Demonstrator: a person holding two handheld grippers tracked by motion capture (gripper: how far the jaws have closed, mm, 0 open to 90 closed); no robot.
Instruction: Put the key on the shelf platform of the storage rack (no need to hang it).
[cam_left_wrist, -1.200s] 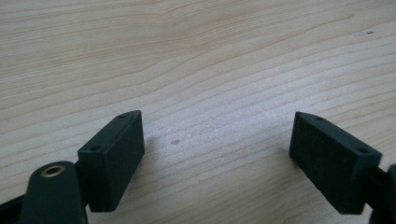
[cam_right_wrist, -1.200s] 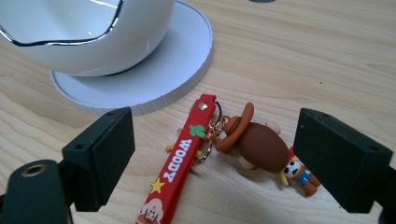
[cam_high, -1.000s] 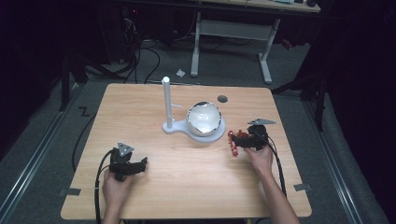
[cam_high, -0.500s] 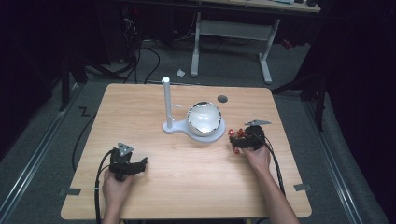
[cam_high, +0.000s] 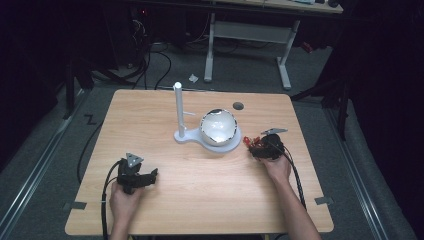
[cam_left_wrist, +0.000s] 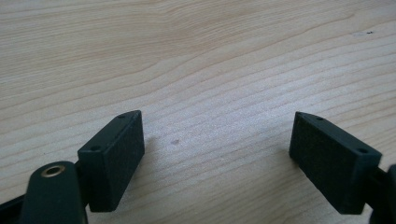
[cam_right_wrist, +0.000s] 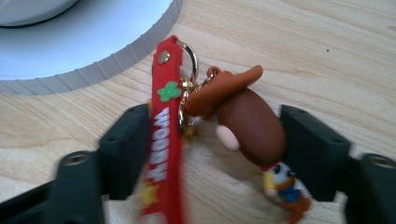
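Since the earlier frames, the right claw (cam_high: 257, 146) has shifted slightly toward the white stand base (cam_high: 200, 138) in the high view, and its jaws have just been closing around the keychain (cam_high: 254, 143); the left claw (cam_high: 148, 176) has stayed in place.

Lower left of the high view: the left claw rests on the wooden surface (cam_high: 200, 200), held by the person's left hand (cam_high: 124, 200). In the left gripper view its jaws stand wide apart, with bare wood grain between them and nothing held.

Centre of the high view: a white post (cam_high: 178, 107) rises upright from the stand base, and a shiny bowl (cam_high: 218, 127) sits on the round part of that base, just beside the post.

Right of centre in the high view: the keychain lies on the surface just beside the rim of the stand base, at the tip of the right claw, which is held by the person's right hand (cam_high: 276, 167). In the right gripper view the red strap (cam_right_wrist: 164, 140) and the brown cowboy figure (cam_right_wrist: 247, 121) lie between the two jaws. The strap runs along the left jaw and the figure's head is at the right jaw. The jaws are partly closed; whether the pads press firmly on the keychain cannot be told.
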